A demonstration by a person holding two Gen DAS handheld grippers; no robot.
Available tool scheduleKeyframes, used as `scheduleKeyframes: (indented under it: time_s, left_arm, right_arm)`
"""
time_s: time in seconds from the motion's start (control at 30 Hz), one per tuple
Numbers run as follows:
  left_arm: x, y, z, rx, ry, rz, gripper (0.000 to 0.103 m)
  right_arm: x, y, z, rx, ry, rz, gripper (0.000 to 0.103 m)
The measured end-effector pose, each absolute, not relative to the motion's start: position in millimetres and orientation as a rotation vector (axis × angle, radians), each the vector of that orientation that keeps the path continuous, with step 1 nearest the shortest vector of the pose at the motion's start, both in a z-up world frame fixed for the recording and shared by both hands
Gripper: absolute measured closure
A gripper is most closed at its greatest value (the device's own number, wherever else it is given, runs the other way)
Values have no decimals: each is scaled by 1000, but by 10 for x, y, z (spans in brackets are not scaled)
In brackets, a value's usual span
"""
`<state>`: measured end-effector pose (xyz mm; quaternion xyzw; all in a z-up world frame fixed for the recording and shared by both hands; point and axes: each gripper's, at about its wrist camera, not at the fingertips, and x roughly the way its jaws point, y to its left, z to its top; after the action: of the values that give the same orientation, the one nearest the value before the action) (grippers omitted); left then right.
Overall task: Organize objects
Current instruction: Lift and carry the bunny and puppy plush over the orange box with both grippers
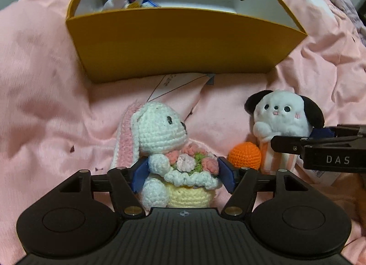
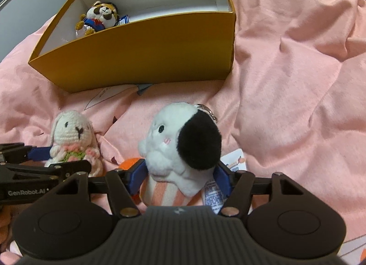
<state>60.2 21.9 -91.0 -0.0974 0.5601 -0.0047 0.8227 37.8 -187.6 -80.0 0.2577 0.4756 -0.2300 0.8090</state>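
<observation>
The left gripper (image 1: 182, 171) is straddling the bunny (image 1: 160, 141) with its jaws wide, the pads just beside it but not visibly pressing. The right gripper (image 2: 180, 177) is flanking the puppy (image 2: 180, 141); whether it is squeezing, I cannot tell. Both toys are sitting on the pink blanket (image 2: 286, 82), near the box (image 2: 146, 54), which is holding a plush (image 2: 100, 17). An orange ball (image 1: 244, 155) is lying between them.

Orange crochet ball (image 2: 130, 162) mostly hidden behind dog plush (image 2: 180, 150).
</observation>
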Motion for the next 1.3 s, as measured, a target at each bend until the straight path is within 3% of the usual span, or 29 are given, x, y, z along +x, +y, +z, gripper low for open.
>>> scheduleKeyframes:
  time_s: [0.1,0.27,0.43,0.47,0.6,1.1,1.3]
  left_arm:
    - [645,369,-1015,-315,1237,12,17]
    - [673,441,-1096,-360,1272,15,17]
    - [625,449,-1025,-355,1218,7,30]
    - [614,447,-982,-348,1206,12,35]
    - [575,394,-757,-306,1145,-5,37]
    - [803,342,430,-176,736,-127,37]
    - [1197,371,534,-110,707,-179,37]
  right_arm:
    - [404,-1905,-848,566,1014,-484,36]
    - [414,-1932,-869,589,1001,-483,39]
    - [379,-1897,-762,571,973,-482,42]
    - [368,-1894,-718,564,964,-479,42]
    - [323,-1901,-493,547,917,-456,42]
    - [539,-2210,599,442,669,-328,42]
    - [888,-2490,727,434,629,-322,42]
